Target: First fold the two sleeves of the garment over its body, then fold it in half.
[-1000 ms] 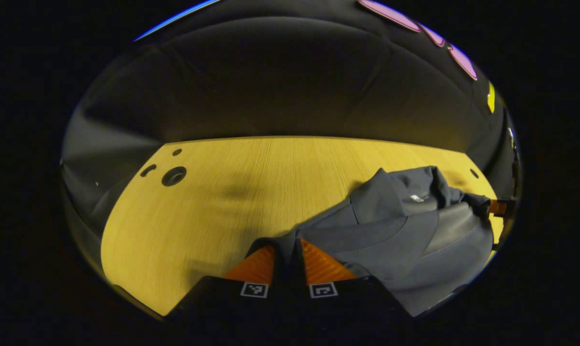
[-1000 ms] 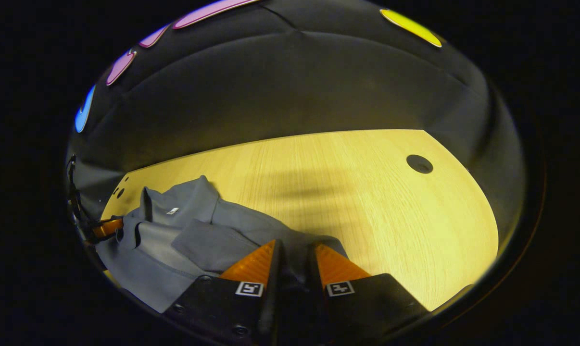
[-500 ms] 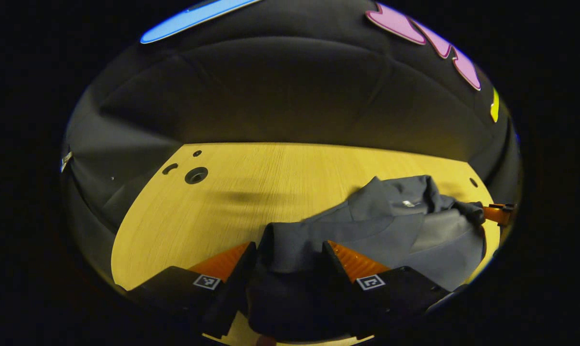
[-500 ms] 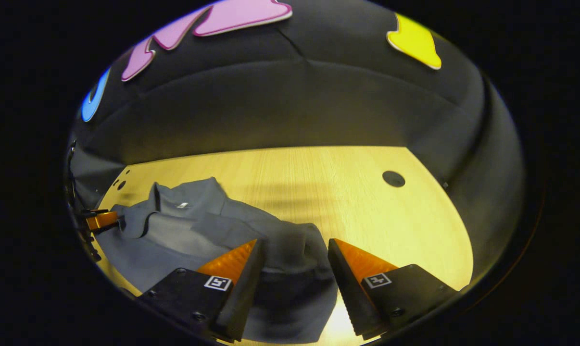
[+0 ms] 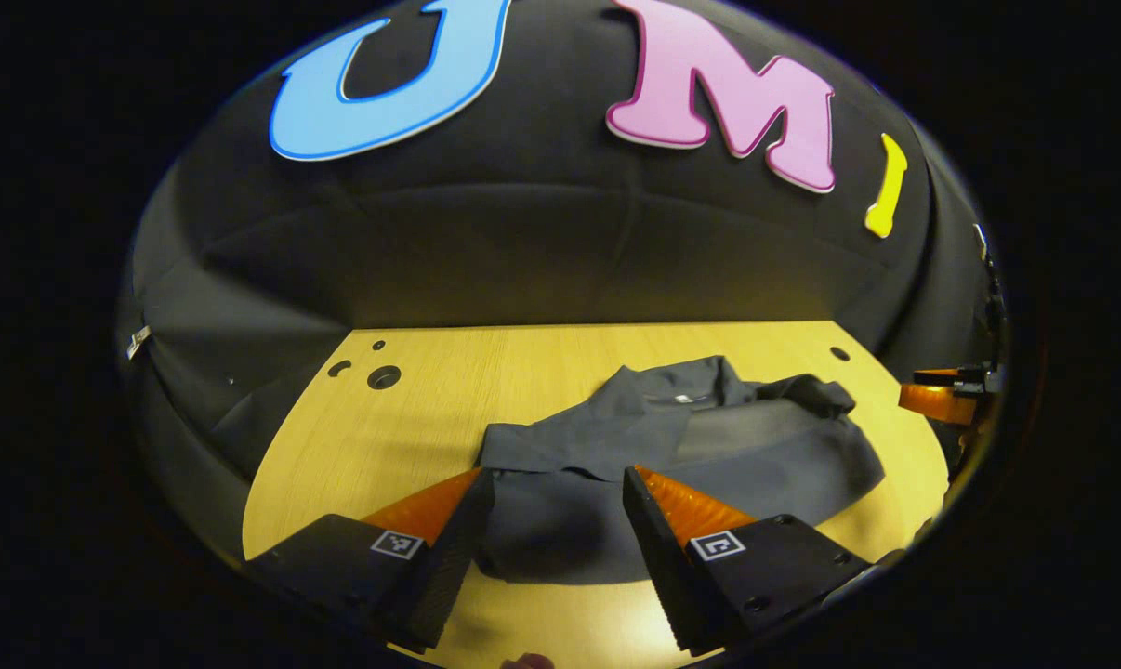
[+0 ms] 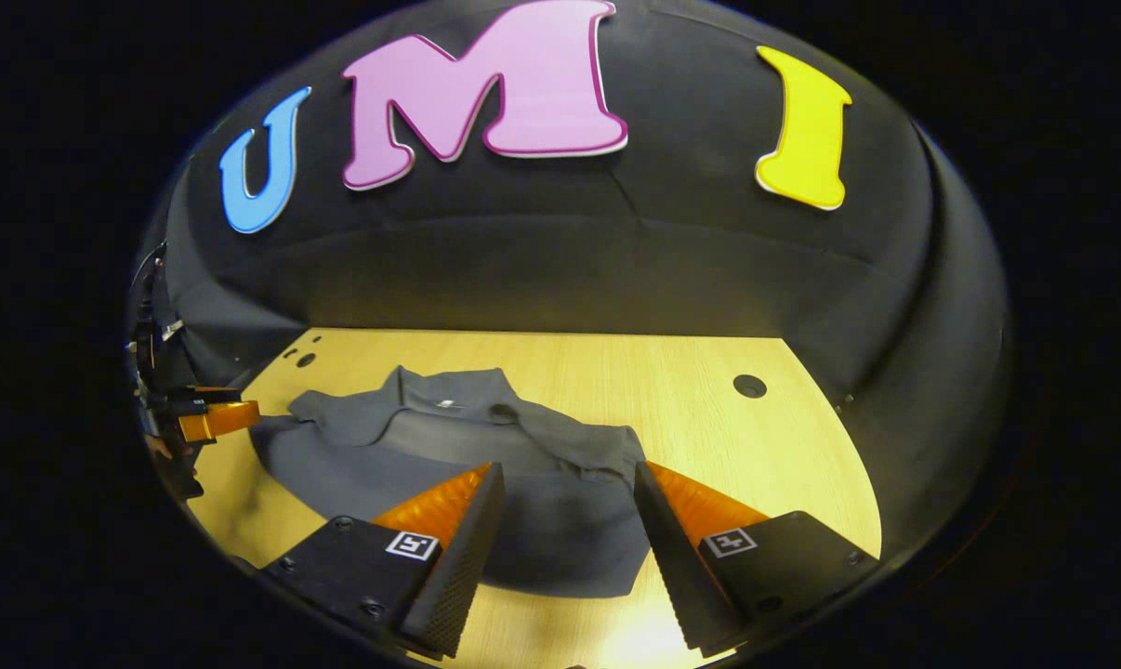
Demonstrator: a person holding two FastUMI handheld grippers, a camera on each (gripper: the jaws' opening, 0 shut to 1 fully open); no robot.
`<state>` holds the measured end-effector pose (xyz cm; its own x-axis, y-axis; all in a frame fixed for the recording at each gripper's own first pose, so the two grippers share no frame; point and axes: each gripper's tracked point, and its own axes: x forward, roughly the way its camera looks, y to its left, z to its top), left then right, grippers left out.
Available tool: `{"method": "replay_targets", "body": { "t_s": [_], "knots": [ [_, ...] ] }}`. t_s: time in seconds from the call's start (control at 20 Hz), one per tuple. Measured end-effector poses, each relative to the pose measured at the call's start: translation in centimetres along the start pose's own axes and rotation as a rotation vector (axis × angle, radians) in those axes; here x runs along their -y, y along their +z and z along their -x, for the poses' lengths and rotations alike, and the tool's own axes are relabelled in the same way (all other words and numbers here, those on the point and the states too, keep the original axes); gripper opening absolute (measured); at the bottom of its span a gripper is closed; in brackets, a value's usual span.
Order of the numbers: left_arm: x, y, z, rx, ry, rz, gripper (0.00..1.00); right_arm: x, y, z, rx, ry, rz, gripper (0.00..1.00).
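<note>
In the left gripper view, the left gripper (image 5: 551,520) has its fingers spread wide and grips nothing; bare cloth and wood show between them. Just past the fingertips lies the garment (image 5: 672,446), a dark grey piece folded into a low, rumpled heap on the counter (image 5: 412,437). Its near edge sits between the two fingers and its bulk spreads ahead and to the right of them.

In the right gripper view, the right gripper (image 6: 565,534) is likewise wide open and empty, with the garment (image 6: 449,446) beginning between its fingers and reaching ahead and to the left. A collar and a small pale tag (image 6: 446,403) sit on the garment's far side; the tag is too small to read.

The counter is pale yellow wood with a fine grain. Open wood lies to the left of the left fingers and to the right of the right fingers, and more lies beyond the garment up to the far edge. Round holes (image 5: 383,377) pierce the far left corner, and a single hole (image 6: 749,386) sits far right.

Behind the far edge rises the booth's black cloth wall (image 6: 560,269), creased and curving round both sides.
</note>
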<state>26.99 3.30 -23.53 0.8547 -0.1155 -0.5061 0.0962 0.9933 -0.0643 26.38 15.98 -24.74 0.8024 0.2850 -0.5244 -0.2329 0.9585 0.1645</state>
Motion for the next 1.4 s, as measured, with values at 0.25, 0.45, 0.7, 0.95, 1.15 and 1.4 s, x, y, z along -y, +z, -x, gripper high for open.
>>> {"method": "replay_targets", "body": {
  "t_s": [0.25, 0.45, 0.7, 0.95, 1.15, 1.4],
  "knots": [
    [2.4, 0.4, 7.0, 0.071, -0.038, 0.047, 0.89, 0.7, 0.4, 6.1, 0.045, 0.005, -0.006, 0.88],
    [3.8, -1.7, 11.7, 0.068, -0.049, 0.038, 0.88, -0.2, -1.0, 10.4, 0.065, 0.017, -0.021, 0.89],
    [5.1, -5.2, 15.2, 0.022, -0.035, 0.073, 0.88, -1.8, -3.2, 13.8, 0.063, 0.047, -0.088, 0.90],
    [4.7, -6.1, 16.4, 0.025, 0.009, 0.102, 0.88, -1.1, -6.2, 15.3, -0.024, 0.071, -0.072, 0.91],
    [4.7, -6.7, 17.4, 0.026, 0.038, 0.121, 0.88, -0.5, -6.3, 15.1, -0.041, 0.089, -0.068, 0.92],
    [5.4, -6.6, 17.4, 0.023, 0.067, 0.144, 0.88, -1.1, -6.5, 13.5, -0.063, 0.160, -0.036, 0.92]
  ]
}}
